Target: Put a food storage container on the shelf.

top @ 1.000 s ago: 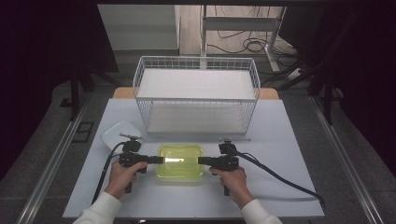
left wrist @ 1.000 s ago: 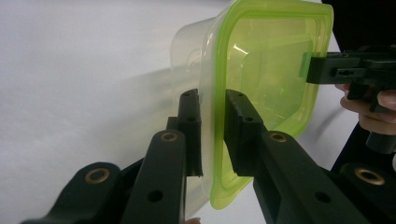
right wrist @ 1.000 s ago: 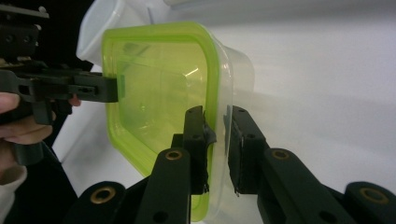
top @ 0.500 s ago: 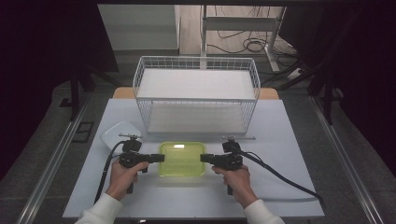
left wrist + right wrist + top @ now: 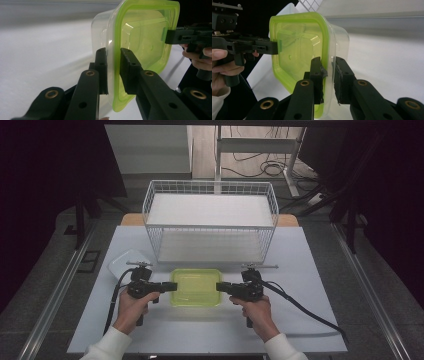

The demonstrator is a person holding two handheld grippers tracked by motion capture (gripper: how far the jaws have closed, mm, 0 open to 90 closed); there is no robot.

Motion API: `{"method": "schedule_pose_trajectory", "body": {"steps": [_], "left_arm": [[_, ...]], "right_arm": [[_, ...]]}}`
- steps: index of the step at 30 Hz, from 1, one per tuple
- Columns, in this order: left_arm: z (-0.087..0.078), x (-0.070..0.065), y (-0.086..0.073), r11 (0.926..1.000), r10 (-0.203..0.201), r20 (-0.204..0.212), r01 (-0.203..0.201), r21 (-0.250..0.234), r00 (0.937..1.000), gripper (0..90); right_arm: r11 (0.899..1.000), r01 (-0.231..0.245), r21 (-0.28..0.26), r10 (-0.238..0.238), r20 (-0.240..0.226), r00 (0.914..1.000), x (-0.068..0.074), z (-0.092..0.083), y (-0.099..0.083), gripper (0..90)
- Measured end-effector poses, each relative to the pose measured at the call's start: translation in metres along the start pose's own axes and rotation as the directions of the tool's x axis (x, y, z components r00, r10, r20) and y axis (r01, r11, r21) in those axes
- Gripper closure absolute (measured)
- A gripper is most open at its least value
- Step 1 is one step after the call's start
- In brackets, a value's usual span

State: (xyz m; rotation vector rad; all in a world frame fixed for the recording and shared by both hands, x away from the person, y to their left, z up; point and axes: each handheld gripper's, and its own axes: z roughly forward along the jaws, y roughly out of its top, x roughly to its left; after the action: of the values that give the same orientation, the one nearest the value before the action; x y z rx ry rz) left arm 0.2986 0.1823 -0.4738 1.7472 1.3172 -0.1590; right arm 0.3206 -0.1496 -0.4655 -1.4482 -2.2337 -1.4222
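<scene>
Green-lidded clear plastic container, held over the white bench before a white wire basket; left gripper and right gripper jaws clamp opposite rims. Uneven lifting could probably tilt it free.

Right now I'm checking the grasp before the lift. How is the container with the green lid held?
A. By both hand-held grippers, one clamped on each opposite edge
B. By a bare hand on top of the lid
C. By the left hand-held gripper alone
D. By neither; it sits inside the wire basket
A: the left hand-held gripper and the right hand-held gripper each pinch an opposite rim of the container, in front of the wire basket.
</scene>
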Motion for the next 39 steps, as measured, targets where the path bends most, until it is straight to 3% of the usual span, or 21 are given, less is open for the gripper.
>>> {"method": "schedule_pose_trajectory", "body": {"steps": [11,17,26,39], "left_arm": [[-0.004,-0.009,0.007,0.9991,0.028,0.014,-0.028,-0.031,0.9995,77.4],[-0.008,-0.021,0.011,0.9968,0.061,0.0,-0.061,-0.051,0.9981,77.3],[-0.009,-0.027,0.017,0.9943,0.077,-0.018,-0.078,-0.073,0.9969,76.5],[-0.011,-0.032,0.036,0.991,0.086,0.003,-0.085,-0.104,0.9963,76.8]], "right_arm": [[0.999,0.024,-0.032,-0.024,-0.013,0.9996,0.004,-0.013,0.007,77.4],[0.996,0.067,-0.052,-0.068,-0.022,0.9974,0.005,-0.022,0.01,77.3],[0.987,0.157,-0.046,-0.156,0.02,0.9876,0.011,-0.027,0.02,77.0],[0.976,0.207,-0.071,-0.206,0.021,0.9782,0.011,-0.036,0.041,77.0]]}}
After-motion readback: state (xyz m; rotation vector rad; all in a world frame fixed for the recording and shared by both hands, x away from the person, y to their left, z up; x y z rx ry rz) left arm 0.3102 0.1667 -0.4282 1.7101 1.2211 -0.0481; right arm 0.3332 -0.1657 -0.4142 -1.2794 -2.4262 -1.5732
